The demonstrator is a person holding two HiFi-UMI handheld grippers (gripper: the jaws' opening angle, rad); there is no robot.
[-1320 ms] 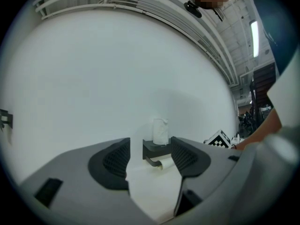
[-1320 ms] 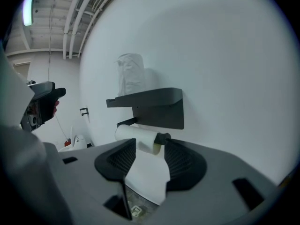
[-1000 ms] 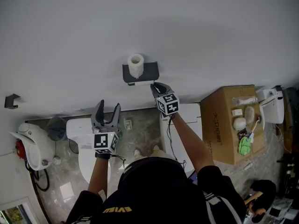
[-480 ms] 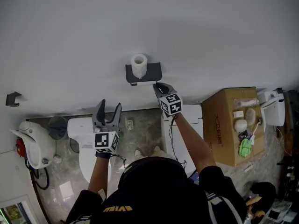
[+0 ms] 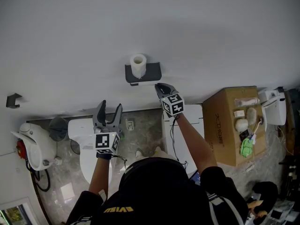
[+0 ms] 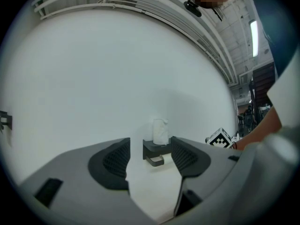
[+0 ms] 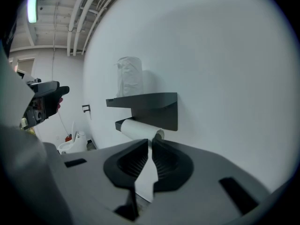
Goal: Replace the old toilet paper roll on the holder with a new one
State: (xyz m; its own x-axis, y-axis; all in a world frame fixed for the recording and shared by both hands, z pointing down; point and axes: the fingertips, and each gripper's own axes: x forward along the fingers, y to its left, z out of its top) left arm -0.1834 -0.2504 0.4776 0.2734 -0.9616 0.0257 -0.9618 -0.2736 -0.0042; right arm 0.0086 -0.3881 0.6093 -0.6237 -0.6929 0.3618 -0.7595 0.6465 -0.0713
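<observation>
Two rolls: new roll [image 5: 137,64] atop holder shelf [image 5: 152,71], old roll [image 7: 136,128] underneath. Right gripper [image 7: 150,142] jaws just closing, nearly together at old roll's end, nothing seen between; left gripper [image 5: 110,108] spread, empty

Nothing reads cleanly here. Yellow lettering on the black shirt [image 5: 117,210] at six o'clock is illegible. Print on the cardboard box [image 5: 225,125] at three o'clock is too small.

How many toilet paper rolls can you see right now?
2. An upright roll stands on the holder's shelf; a thin roll hangs under it. White items on the cardboard box are unclear.
</observation>
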